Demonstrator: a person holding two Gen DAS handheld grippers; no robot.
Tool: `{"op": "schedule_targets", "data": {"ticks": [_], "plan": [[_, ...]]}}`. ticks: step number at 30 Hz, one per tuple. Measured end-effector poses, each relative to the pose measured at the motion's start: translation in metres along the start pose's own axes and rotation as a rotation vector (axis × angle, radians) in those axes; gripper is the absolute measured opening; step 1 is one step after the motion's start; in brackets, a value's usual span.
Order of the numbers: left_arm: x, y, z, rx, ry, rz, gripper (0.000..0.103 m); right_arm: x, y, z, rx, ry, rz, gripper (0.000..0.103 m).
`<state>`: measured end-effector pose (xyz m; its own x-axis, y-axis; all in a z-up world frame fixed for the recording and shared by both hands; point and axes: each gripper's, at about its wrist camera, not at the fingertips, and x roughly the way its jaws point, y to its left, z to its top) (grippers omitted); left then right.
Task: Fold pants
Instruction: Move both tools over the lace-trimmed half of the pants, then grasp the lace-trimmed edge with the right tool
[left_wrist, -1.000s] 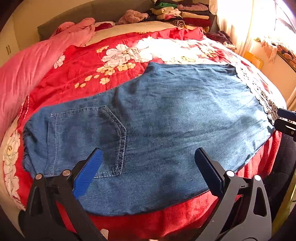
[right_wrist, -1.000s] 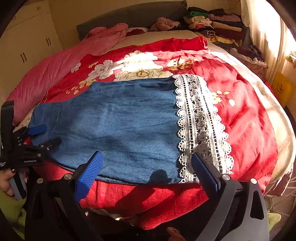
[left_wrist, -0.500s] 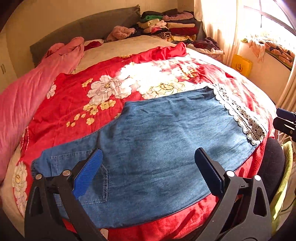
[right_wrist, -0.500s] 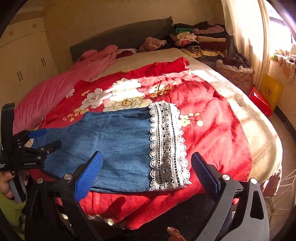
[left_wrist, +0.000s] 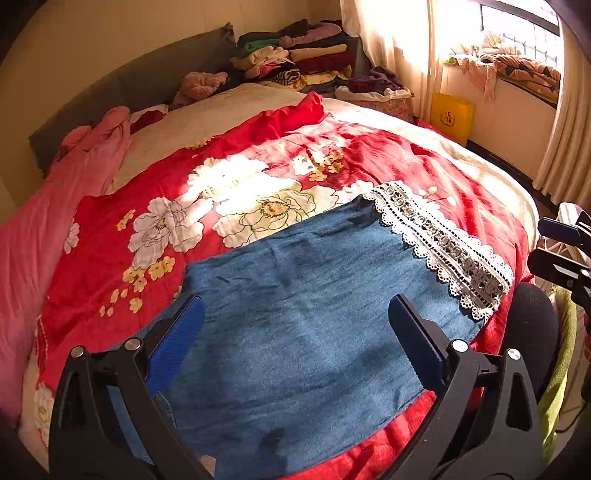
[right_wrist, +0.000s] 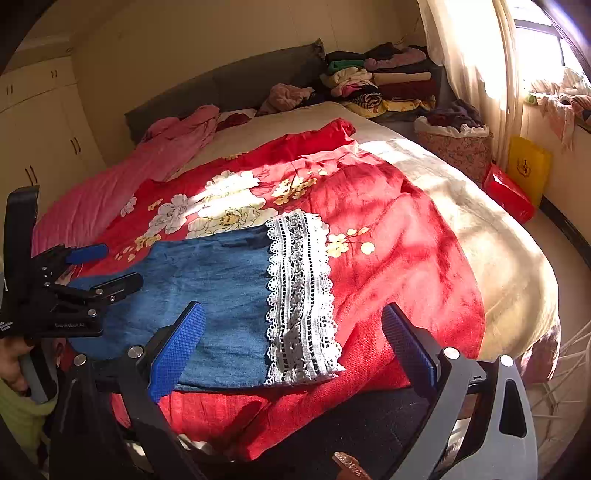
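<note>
Blue denim pants with a white lace hem lie flat on a red floral bedspread. In the right wrist view the pants lie left of centre, with the lace hem in the middle. My left gripper is open and empty, held above the near part of the pants; it also shows in the right wrist view. My right gripper is open and empty, above the lace hem near the bed's front edge; it also shows in the left wrist view.
A pink quilt lies along the bed's left side. Stacked folded clothes sit beyond the headboard end. A laundry basket, a yellow bag and a red box stand by the curtained window on the right.
Both grippers have pulled back and risen away from the pants, staying open. The pants look smaller and lie unchanged on the bedspread.
</note>
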<state>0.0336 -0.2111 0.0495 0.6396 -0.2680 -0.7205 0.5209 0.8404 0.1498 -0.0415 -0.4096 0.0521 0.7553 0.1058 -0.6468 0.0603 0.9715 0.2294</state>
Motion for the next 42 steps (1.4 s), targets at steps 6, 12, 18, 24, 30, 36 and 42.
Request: {"op": "schedule_targets", "data": {"ticks": [6, 12, 18, 24, 30, 36, 42], "plan": [[0.014, -0.011, 0.01, 0.022, 0.008, -0.014, 0.093, 0.008, -0.008, -0.005, 0.021, 0.02, 0.001, 0.096], [0.033, -0.017, 0.014, 0.034, 0.026, -0.032, 0.093, 0.016, -0.012, -0.009, 0.033, 0.036, 0.003, 0.096], [0.055, -0.021, 0.019, 0.044, 0.049, -0.043, 0.093, 0.028, -0.015, -0.013, 0.045, 0.062, 0.006, 0.096], [0.076, -0.021, 0.033, 0.062, 0.071, -0.068, 0.093, 0.039, -0.015, -0.017, 0.055, 0.084, 0.01, 0.096], [0.098, -0.021, 0.056, 0.076, 0.081, -0.101, 0.093, 0.049, -0.011, -0.02, 0.06, 0.107, 0.023, 0.096], [0.129, -0.025, 0.068, 0.095, 0.114, -0.147, 0.093, 0.059, -0.005, -0.023, 0.056, 0.123, 0.035, 0.096], [0.157, -0.028, 0.072, 0.089, 0.151, -0.21, 0.093, 0.069, -0.005, -0.024, 0.066, 0.138, 0.058, 0.096]]}}
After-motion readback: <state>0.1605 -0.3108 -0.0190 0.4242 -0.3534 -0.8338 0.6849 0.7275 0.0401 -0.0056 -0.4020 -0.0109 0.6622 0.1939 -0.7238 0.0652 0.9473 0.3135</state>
